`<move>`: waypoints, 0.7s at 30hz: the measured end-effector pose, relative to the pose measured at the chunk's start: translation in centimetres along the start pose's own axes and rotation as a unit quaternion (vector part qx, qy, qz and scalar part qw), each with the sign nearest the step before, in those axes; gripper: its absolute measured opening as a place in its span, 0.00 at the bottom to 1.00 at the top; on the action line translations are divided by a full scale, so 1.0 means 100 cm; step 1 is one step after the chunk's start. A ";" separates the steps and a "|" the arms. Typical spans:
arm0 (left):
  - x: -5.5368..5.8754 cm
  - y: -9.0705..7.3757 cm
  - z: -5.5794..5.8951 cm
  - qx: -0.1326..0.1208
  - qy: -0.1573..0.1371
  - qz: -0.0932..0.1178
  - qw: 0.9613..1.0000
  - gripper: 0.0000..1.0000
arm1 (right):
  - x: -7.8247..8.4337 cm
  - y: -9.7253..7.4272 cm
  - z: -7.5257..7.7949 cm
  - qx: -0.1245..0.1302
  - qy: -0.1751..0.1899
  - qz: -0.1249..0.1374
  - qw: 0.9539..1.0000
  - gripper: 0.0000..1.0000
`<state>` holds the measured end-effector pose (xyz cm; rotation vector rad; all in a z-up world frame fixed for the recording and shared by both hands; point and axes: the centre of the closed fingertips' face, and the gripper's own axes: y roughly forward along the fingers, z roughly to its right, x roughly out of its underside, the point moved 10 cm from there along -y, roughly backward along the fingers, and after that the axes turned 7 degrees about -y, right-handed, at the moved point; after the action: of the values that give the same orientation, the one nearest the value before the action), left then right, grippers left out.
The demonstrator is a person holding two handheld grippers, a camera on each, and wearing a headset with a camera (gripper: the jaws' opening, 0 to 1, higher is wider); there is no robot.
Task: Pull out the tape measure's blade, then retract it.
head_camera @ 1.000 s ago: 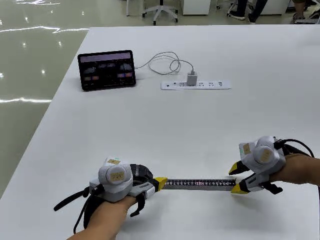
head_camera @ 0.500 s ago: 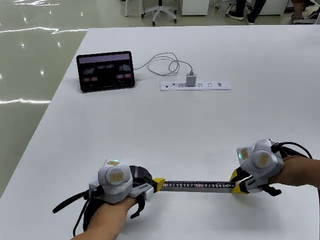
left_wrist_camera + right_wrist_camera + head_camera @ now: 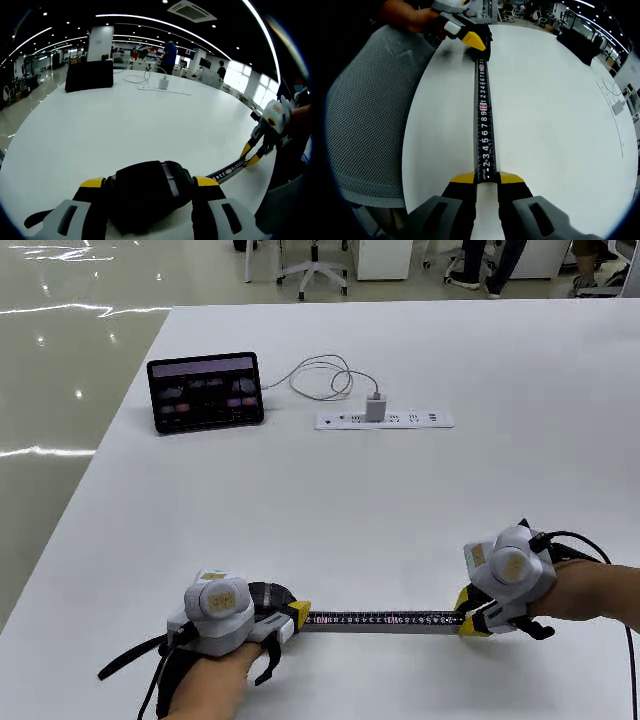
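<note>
Now left tool (image 3: 149,182) clamps tape measure case (image 3: 145,202), right tool (image 3: 487,176) pinches blade (image 3: 483,115).

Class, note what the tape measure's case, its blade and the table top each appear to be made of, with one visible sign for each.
Case: likely matte black plastic or rubber; dull, with moulded ridges.
Blade: probably thin coated metal; black with printed white numbers, flat and straight.
Table top: smooth white laminate-like surface with a faint sheen; its core is hidden.

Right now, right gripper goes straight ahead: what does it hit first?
Probably the black tape measure case in the left gripper; the right gripper points along the black numbered blade toward it.
</note>
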<state>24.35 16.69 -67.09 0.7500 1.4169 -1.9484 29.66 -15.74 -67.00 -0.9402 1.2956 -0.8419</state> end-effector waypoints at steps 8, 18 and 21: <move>0.000 0.000 0.001 -0.009 0.006 -0.009 1.000 0.63 | -0.001 0.000 0.002 0.006 0.011 -0.004 1.000 0.11; -0.001 0.000 0.000 -0.007 0.004 -0.013 1.000 0.63 | -0.002 0.001 0.002 0.007 0.009 -0.002 1.000 0.11; -0.001 0.000 0.000 -0.006 0.005 -0.013 1.000 0.63 | -0.003 0.001 0.001 0.009 0.006 -0.002 1.000 0.11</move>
<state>24.41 16.65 -67.05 0.7389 1.4508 -1.9565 29.78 -15.45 -66.99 -0.9252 1.2949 -0.8625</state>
